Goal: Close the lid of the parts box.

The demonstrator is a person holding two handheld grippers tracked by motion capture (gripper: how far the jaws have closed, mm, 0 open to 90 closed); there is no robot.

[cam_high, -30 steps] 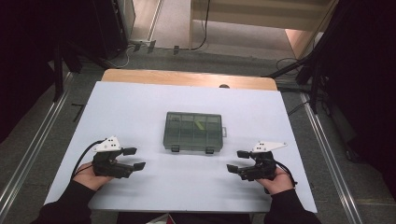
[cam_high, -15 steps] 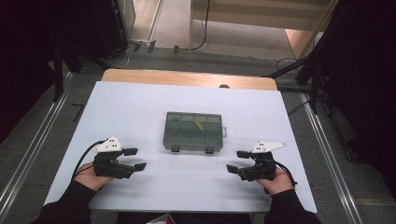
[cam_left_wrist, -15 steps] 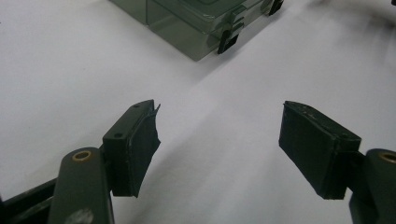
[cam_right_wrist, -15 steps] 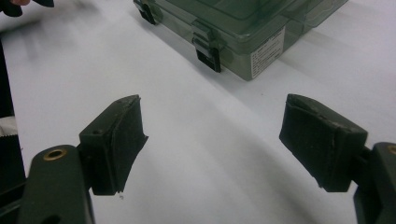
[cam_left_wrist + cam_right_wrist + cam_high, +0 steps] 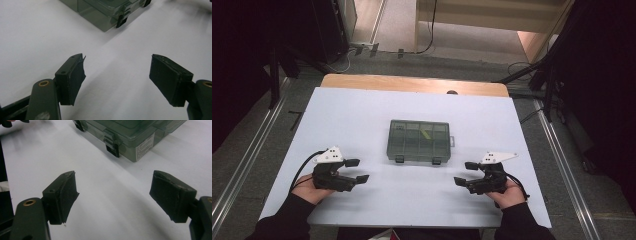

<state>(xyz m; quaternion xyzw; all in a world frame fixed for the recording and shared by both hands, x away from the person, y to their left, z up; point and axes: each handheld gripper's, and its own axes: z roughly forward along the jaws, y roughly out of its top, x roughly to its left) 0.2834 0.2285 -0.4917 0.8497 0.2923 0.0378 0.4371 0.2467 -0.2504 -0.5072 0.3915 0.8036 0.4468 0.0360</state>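
Both hands rest low near the table's near edge; left gripper (image 5: 357, 170) and right gripper (image 5: 466, 173), jaws apart, flank the translucent green plastic compartment box (image 5: 419, 140).

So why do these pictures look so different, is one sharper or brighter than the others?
The high view is evenly lit but soft, with dark surroundings around the pale table. In the left gripper view the jaws are fairly sharp, while the green case behind blurs and the table looks washed out. In the right gripper view the case has glare on its clear lid, with soft shadows beneath it.
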